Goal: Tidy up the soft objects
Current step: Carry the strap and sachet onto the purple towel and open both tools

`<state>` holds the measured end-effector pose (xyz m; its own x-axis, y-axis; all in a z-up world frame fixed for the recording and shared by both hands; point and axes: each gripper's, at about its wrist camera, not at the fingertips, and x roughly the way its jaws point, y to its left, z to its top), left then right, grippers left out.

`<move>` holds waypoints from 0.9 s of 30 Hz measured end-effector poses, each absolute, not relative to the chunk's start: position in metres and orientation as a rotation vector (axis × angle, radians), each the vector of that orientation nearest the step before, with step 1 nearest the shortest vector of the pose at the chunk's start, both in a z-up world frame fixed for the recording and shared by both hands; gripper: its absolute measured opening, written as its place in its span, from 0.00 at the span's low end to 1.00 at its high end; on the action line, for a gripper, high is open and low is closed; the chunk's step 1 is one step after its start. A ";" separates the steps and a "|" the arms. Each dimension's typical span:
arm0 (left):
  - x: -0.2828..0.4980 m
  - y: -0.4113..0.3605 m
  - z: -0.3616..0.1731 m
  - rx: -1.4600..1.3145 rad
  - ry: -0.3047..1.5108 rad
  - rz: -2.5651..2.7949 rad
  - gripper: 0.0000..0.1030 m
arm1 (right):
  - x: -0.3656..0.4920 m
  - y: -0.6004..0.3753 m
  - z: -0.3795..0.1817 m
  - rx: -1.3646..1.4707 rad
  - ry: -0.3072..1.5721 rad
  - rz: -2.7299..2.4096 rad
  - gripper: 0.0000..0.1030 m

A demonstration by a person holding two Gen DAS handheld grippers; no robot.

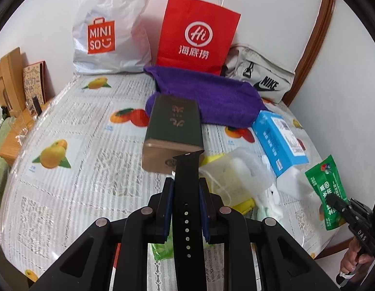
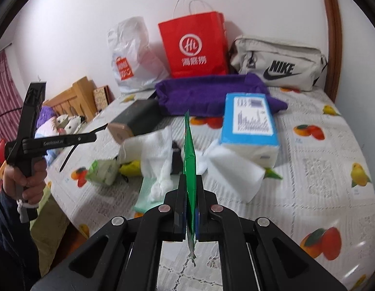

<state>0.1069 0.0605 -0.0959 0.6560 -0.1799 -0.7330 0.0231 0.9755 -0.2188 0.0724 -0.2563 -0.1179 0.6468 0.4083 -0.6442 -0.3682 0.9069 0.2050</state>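
My left gripper (image 1: 186,184) is shut on a black watch strap (image 1: 187,194) and holds it above the table; the strap hangs from it in the right wrist view (image 2: 68,155). My right gripper (image 2: 190,181) is shut on a green snack packet (image 2: 190,160), held edge-on above the table; the packet shows at the far right in the left wrist view (image 1: 329,191). A purple towel (image 1: 206,97) lies at the back. A blue tissue pack (image 2: 248,121) and loose white tissues (image 2: 235,169) lie mid-table.
A dark green box (image 1: 172,131) lies in the middle. A red paper bag (image 1: 197,36), a white Miniso bag (image 1: 109,29) and a beige Nike bag (image 2: 279,65) stand at the back wall. Small packets, a clear plastic bag (image 1: 235,174) and yellow items clutter the middle.
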 end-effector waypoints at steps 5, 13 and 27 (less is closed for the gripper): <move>0.117 0.055 -0.083 -0.176 0.837 -0.086 0.18 | 0.094 -0.261 -0.103 0.076 0.750 0.404 0.04; 0.140 0.051 -0.067 -0.164 0.826 -0.086 0.18 | 0.138 -0.260 -0.079 0.066 0.724 0.380 0.04; 0.213 0.052 -0.046 -0.143 0.822 -0.017 0.18 | 0.236 -0.258 -0.060 0.053 0.711 0.390 0.04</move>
<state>0.2126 0.0519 -0.0458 0.6808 -0.0708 -0.7290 -0.0399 0.9902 -0.1335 0.2362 -0.2578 -0.0598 0.6892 0.3661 -0.6253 -0.3304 0.9268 0.1785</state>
